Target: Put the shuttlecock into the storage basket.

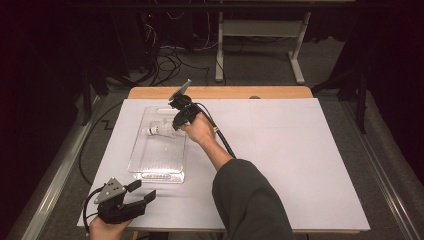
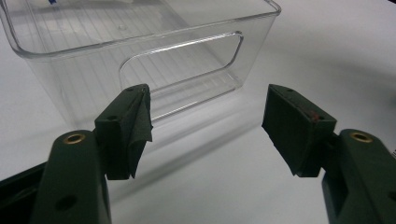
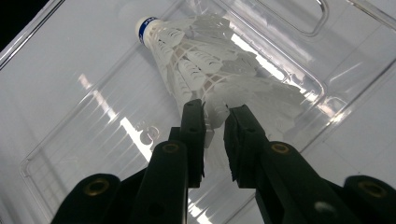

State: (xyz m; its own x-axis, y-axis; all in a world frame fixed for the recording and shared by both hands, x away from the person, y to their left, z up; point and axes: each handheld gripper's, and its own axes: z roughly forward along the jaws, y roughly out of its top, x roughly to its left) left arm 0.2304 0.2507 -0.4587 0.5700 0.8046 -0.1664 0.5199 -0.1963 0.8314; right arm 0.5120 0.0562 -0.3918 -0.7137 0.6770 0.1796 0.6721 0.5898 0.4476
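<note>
A white feather shuttlecock [image 3: 201, 65] with a blue-banded cork lies on its side in a clear plastic bin [image 3: 46, 154]. In the high view the shuttlecock [image 1: 159, 130] is in the far half of the bin [image 1: 157, 176]. My right gripper [image 3: 215, 109] reaches into the bin from the right. Its jaws stand slightly apart around the edge of the feather skirt, and a narrow gap shows beside the pads. My left gripper [image 1: 144, 190] rests near the table's front left, open and empty. It [image 2: 208, 109] faces the bin's near end wall [image 2: 187, 56] with its handle cut-out.
White sheet [image 1: 280, 160] covers the table, with a wooden edge [image 1: 220, 92] at the back. A cable [image 1: 222, 137] trails from the right gripper along the person's forearm. Table legs and cables stand on the floor beyond.
</note>
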